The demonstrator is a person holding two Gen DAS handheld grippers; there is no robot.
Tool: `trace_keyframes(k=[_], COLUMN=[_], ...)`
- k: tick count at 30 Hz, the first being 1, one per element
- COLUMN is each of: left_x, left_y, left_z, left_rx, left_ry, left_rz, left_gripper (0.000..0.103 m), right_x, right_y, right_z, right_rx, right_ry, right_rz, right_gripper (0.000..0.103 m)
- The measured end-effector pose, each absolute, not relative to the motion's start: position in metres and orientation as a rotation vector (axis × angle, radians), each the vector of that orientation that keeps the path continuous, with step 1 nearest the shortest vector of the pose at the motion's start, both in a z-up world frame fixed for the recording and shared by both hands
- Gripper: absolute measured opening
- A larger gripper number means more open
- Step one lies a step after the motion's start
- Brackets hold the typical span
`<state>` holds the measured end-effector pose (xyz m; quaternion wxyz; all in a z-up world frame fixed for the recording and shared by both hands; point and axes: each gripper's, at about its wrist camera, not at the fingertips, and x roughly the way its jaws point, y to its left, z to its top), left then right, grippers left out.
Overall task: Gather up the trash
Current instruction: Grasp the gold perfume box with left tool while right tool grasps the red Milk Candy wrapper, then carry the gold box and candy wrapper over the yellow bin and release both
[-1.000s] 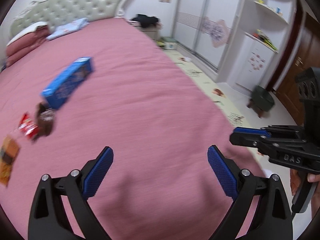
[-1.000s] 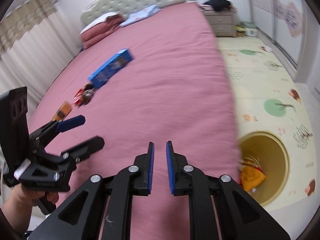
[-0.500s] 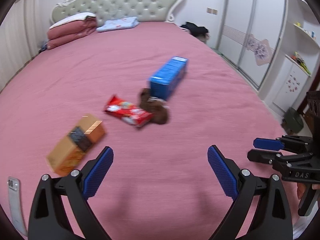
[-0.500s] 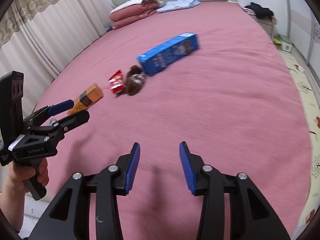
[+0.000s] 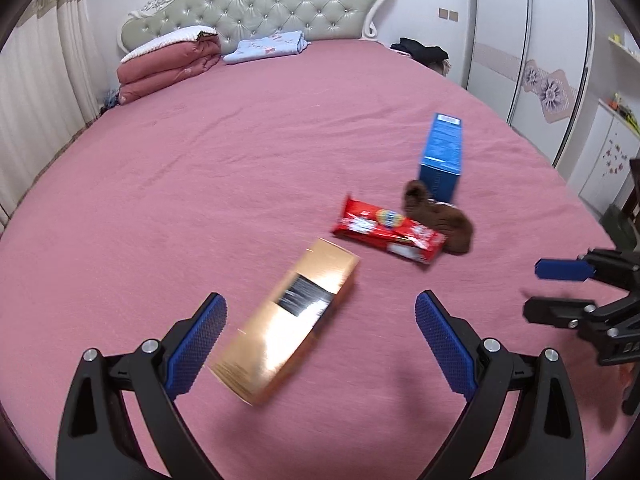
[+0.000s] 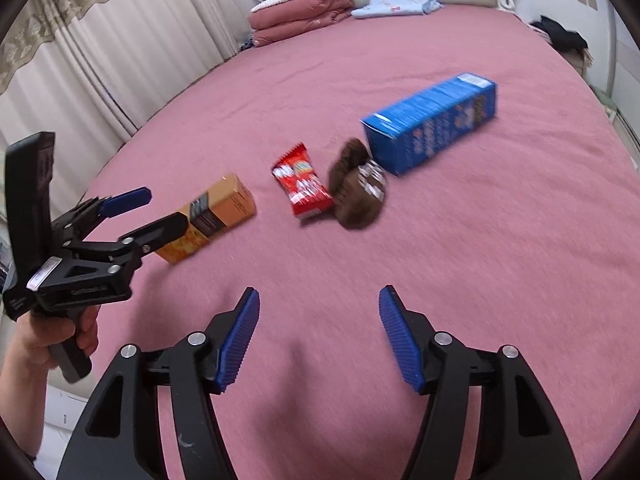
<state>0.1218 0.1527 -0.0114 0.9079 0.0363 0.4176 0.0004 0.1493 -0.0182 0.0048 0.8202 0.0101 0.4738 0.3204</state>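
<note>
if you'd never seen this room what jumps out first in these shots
A huge pink bed fills both views, with a loose row of litter on it: an orange box nearest, then a red snack wrapper, a crumpled brown wrapper and a blue carton lying on its side. Both grippers hang open above it, the left gripper with the orange box between its blue fingers, the right gripper over bare sheet.

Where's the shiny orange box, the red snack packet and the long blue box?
shiny orange box (image 5: 292, 324), left wrist view, glossy top face
red snack packet (image 5: 386, 233), left wrist view, middle
long blue box (image 6: 434, 126), right wrist view, long side
</note>
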Motion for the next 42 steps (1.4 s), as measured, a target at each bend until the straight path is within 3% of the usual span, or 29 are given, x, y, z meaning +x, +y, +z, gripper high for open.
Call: trace_keyframes(k=[10,11,12,15,31,34,35,42], left_x=[0.155,0.157,0.159,0.159,0.138,0.135,0.134,0.124], left_y=[0.176,0.177,0.177,0.175,0.200,0.199,0.199,0.193], left_z=[-0.059,-0.064,-0.069,-0.079,-0.062,-0.060,-0.060,-0.065], left_rx=[0.097,0.078,0.061,0.058,-0.221,-0.255,-0.265,-0.302], left_ry=[0.999,1.013,1.029,1.035,0.970,0.970,0.973,0.995], left_rz=[-0.132,-0.149,-0.169,-0.166,-0.142,-0.124,-0.119,-0.082], left_gripper=[0.092,0.080,0.061,0.038,0.037,0.037,0.037,0.037], right_x=[0.183,0.187,0.191,0.202,0.248,0.257,0.259,0.232], right_y=[0.023,0.027,0.030,0.040,0.090,0.095,0.096,0.083], right_z=[0.010,0.010,0.010,0.006,-0.026,-0.038,-0.042,-0.031], right_rx=[-0.035,-0.039,-0.043,-0.055,-0.141,-0.117,-0.113,-0.107], right_ry=[0.985,0.985,0.987,1.004,1.075,1.113,1.132,1.101], right_rz=[0.714,0.715,0.716,0.721,0.727,0.723,0.708,0.737], right_gripper=[0.062,0.062,0.062,0.062,0.056,0.043,0.034,0.028])
